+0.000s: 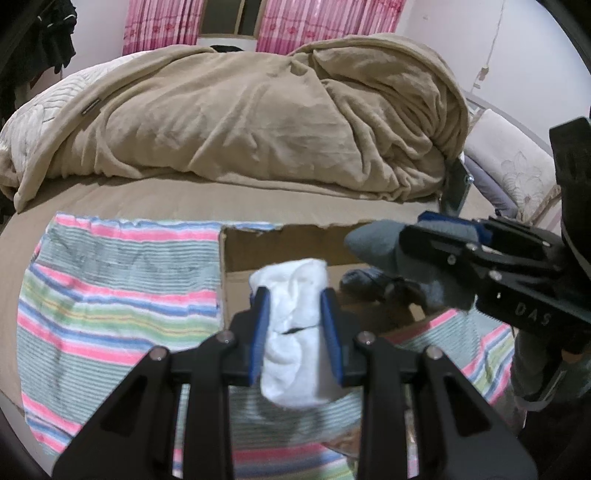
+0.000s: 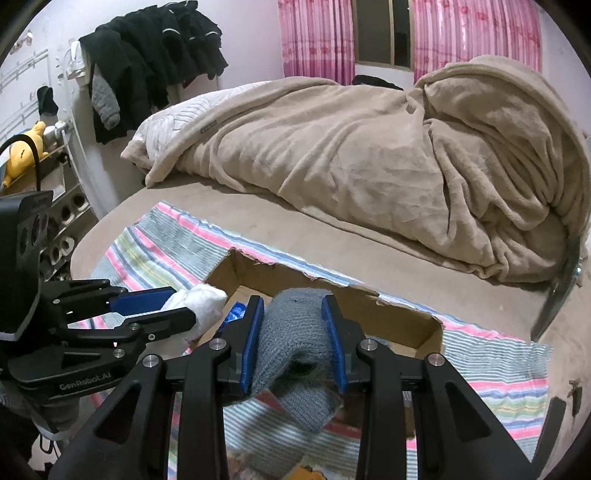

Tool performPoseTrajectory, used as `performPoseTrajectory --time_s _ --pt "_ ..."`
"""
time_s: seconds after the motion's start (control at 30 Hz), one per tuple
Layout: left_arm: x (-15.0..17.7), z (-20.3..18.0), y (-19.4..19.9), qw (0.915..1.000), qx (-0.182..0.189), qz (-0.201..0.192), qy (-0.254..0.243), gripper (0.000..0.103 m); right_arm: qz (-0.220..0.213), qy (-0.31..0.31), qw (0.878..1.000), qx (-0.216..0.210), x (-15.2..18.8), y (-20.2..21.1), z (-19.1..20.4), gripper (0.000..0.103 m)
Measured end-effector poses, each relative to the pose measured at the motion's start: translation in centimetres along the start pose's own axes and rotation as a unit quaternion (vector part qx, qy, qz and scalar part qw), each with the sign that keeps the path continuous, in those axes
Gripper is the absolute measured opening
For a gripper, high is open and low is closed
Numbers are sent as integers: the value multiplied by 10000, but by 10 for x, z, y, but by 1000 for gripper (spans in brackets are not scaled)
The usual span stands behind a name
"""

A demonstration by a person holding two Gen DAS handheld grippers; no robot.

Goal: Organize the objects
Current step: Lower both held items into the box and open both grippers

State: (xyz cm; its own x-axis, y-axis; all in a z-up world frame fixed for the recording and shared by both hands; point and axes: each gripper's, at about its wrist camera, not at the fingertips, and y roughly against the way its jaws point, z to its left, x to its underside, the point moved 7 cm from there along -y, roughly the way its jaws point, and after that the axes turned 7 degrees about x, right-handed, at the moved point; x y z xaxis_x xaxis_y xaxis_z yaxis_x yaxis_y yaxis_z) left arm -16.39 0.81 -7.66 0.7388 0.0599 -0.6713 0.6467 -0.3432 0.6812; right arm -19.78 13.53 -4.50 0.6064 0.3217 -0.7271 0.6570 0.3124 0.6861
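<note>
1. Left wrist view: left gripper [image 1: 295, 317] clamped on white sock [image 1: 295, 332], held over the cardboard box [image 1: 258, 251].
2. Right gripper [image 2: 293, 332] clamped on grey sock [image 2: 295, 343], also over the box.
3. Box sits on striped towel [image 1: 110, 295], in front of beige blanket [image 1: 258, 122].

Bed [image 2: 258, 229]: tan sheet, crumpled beige blanket [image 2: 369, 155] | Window [image 2: 382, 33]: pink curtains [image 2: 314, 40] either side | Walls: pale | Left wall: rack [image 2: 62, 155] hung with dark clothes [image 2: 155, 55] | Striped towel [image 1: 110, 288]: spread flat on bed
</note>
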Motion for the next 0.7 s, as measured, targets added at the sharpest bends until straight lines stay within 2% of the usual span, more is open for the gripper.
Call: performPoseTrajectory --time_s 0.3,0.7 --pt "-6 18 -33 9998 -69 137 99 29 168 -225 9996 -82 7 -35 -7 34" --pt "0 38 -58 9985 -395 355 135 33 337 -294 9989 -169 20 -69 0 34"
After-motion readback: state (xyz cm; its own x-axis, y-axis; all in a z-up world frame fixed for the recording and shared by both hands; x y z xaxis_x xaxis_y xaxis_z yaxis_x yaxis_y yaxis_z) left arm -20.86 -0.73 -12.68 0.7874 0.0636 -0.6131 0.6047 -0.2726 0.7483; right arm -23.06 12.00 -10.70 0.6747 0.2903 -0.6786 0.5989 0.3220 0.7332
